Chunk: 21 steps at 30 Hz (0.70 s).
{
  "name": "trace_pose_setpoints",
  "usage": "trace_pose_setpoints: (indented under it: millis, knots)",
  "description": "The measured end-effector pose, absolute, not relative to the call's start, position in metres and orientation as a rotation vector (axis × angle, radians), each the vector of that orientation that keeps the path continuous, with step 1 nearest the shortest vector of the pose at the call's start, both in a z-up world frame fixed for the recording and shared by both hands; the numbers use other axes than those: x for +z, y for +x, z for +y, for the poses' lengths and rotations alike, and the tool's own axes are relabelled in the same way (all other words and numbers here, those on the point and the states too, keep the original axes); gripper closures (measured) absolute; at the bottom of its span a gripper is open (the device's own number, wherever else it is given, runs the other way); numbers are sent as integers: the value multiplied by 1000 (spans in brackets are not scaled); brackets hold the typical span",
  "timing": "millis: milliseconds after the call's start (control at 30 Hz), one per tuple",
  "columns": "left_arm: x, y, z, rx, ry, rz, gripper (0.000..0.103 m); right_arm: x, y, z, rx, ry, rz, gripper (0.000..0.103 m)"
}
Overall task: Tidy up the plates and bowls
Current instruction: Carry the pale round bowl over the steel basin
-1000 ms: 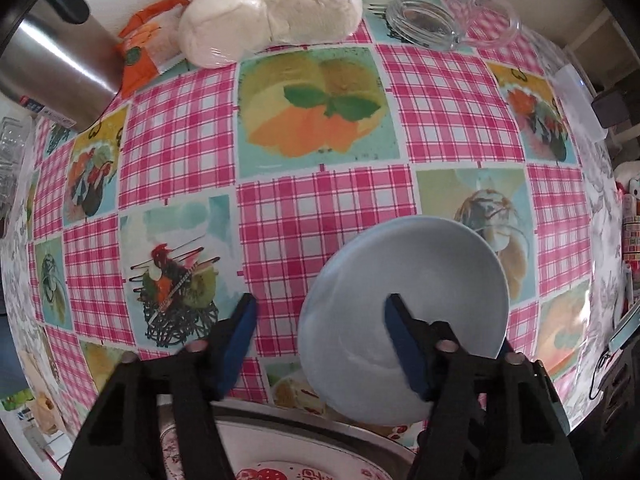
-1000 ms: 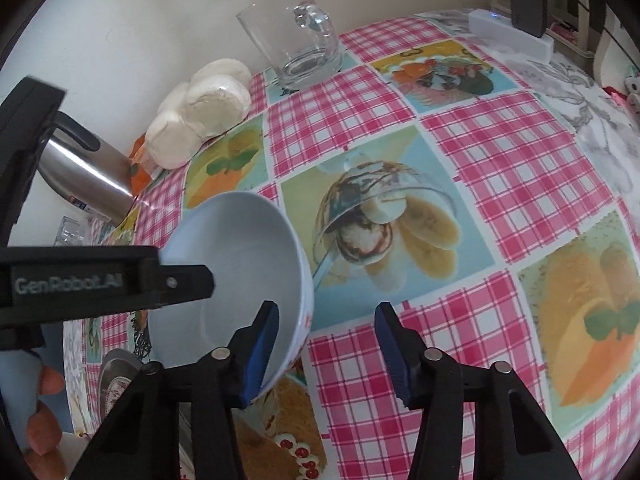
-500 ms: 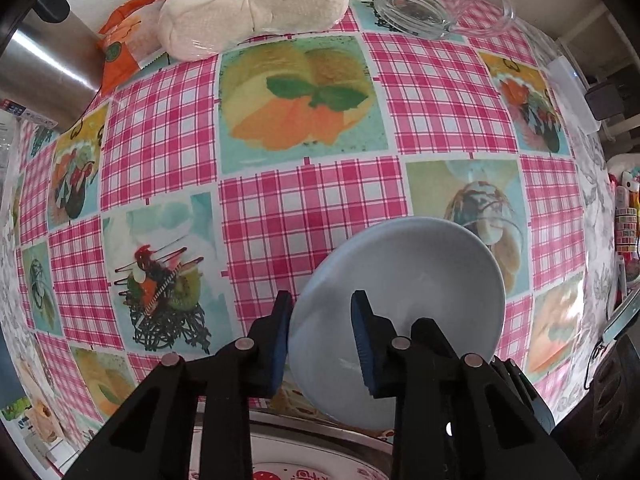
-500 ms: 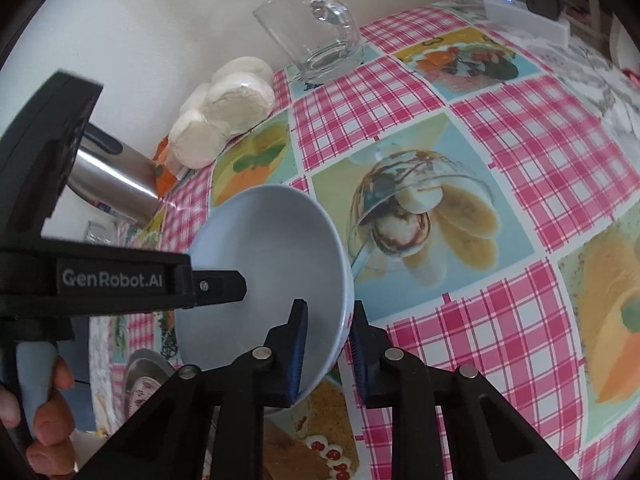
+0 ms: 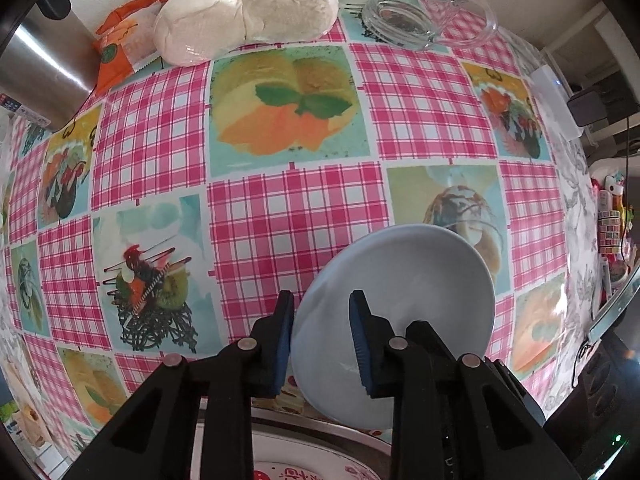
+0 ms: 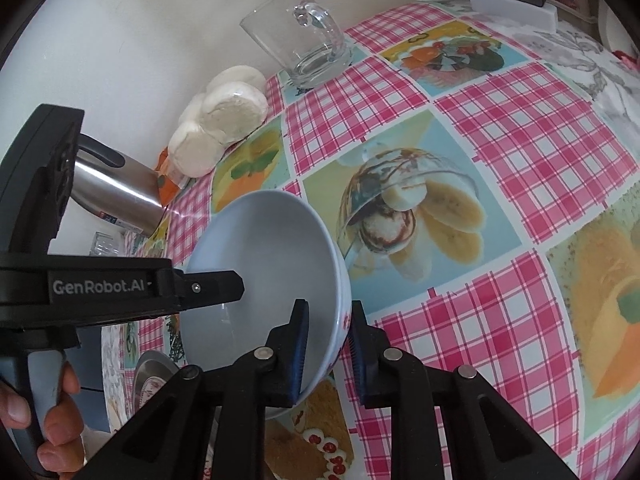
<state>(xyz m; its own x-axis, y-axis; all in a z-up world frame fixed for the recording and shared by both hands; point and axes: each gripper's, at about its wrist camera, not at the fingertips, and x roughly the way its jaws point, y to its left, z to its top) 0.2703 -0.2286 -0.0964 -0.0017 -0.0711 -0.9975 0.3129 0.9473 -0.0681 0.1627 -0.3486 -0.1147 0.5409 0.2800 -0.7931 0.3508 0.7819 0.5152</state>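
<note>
A pale blue bowl [image 5: 416, 292] is held tilted above the checked tablecloth. My left gripper [image 5: 320, 340] is shut on its left rim. My right gripper [image 6: 328, 352] is shut on the opposite rim of the bowl [image 6: 264, 264], whose outside shows a red pattern. The left gripper [image 6: 216, 284] also shows in the right wrist view, clamped on the bowl's far rim. A patterned plate [image 5: 312, 468] on a metal tray lies just below the grippers at the near edge.
A glass mug [image 6: 300, 44], white buns in plastic [image 5: 244, 8], an orange packet [image 5: 124, 48] and a steel kettle [image 6: 116, 188] stand along the back wall. A white box [image 6: 512, 4] sits at the far right corner.
Both grippers have closed on the bowl's rim, left on one side and right on the other. The bowl has lifted and tilted a little.
</note>
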Motion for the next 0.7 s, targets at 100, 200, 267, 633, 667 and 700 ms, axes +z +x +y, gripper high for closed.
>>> trace_pose_setpoints:
  millis: [100, 200, 267, 633, 667, 700]
  knots:
    - [-94, 269, -229, -313, 187, 1541, 74, -111, 161, -350, -47, 705, 1011, 82]
    - [-89, 267, -227, -318, 169, 1531, 74, -106, 158, -350, -39, 705, 999, 82]
    - [-86, 266, -225, -320, 162, 1528, 74, -104, 157, -351, -33, 711, 992, 83]
    - [-75, 260, -221, -354, 110, 1479, 74, -96, 151, -355, -52, 710, 956, 88]
    - [-73, 259, -222, -360, 109, 1471, 74, -97, 152, -356, -55, 709, 955, 88]
    - [-72, 258, -223, -365, 109, 1465, 74, -97, 151, -357, -60, 709, 952, 88]
